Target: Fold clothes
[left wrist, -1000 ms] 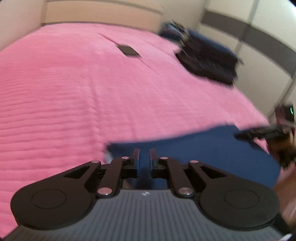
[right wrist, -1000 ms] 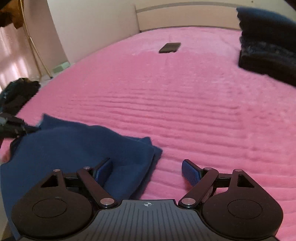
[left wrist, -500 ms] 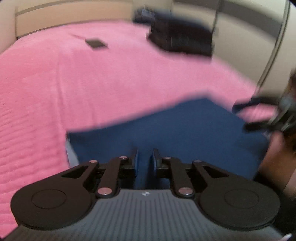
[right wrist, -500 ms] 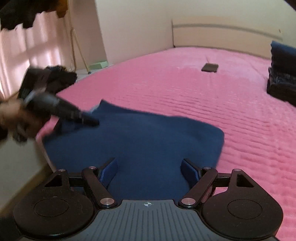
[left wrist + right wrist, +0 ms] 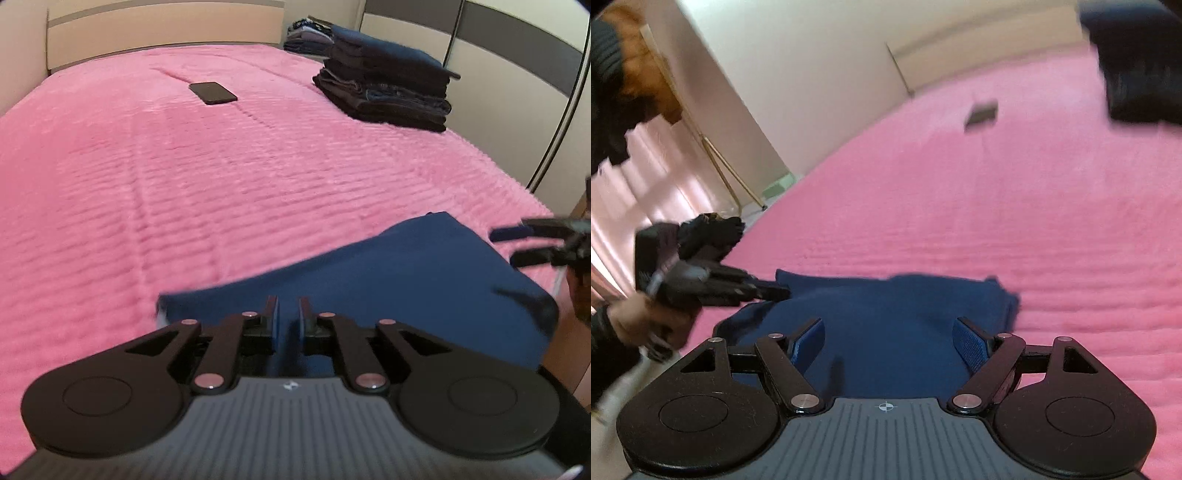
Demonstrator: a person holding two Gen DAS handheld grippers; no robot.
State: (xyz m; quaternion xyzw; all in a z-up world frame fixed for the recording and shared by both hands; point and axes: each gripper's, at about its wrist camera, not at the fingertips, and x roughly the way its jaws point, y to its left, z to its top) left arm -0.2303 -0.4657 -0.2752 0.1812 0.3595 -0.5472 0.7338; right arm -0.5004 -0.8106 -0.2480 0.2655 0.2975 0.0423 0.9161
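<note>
Left wrist view: the left hand-held gripper point(image 5: 287, 315) has its jaws drawn narrow, pinching the near edge of the navy garment point(image 5: 406, 280) between its blue pads.
Garment look: plain dark blue cloth, smooth, with no print visible; it is partly folded, with doubled layers showing at its far right corner in the right wrist view.
Garment place: on the pink bedspread point(image 5: 184, 184), at the bed's near edge toward its right corner, where part of it hangs past the edge.
Right hand-held gripper point(image 5: 888, 341): jaws wide apart above the garment point(image 5: 886, 321), pads not pressing on it.
Other end: in the right wrist view the left hand-held gripper point(image 5: 775, 293) meets the garment's left corner, held by a person's hand point(image 5: 639, 321).
Far side of bed: a stack of folded dark clothes point(image 5: 384, 92) near the far right edge; a black phone point(image 5: 213, 92) lying flat toward the headboard point(image 5: 162, 29).
</note>
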